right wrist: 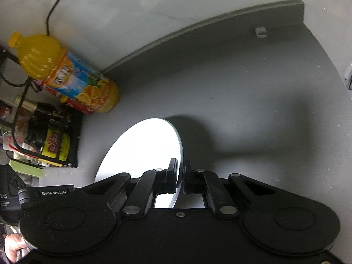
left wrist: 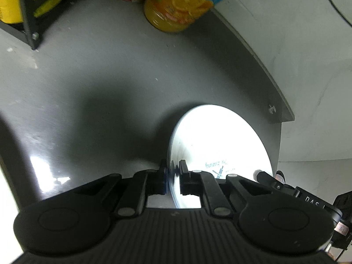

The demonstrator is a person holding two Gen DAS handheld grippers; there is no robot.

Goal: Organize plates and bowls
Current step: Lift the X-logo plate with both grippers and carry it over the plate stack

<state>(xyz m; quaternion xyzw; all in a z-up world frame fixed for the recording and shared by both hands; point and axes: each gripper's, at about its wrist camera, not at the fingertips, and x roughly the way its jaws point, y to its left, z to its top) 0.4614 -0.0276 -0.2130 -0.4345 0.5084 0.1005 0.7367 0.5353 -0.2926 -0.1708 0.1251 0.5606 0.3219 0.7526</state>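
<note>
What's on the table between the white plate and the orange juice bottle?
Nothing: bare grey table separates the plate from the bottle, in the right wrist view.

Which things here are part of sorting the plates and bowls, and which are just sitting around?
Part of the job:
white plate, held at its rim by the left tool and the right tool

Just lying about:
orange juice bottle
black rack of packets
black cable

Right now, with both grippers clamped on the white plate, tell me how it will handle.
The white plate looks rigid: pinched only at its rim, it keeps its shape. Its glossy, glaring surface suggests it could slip between the fingers. If ceramic, as the shine hints, it would probably chip if dropped.
</note>
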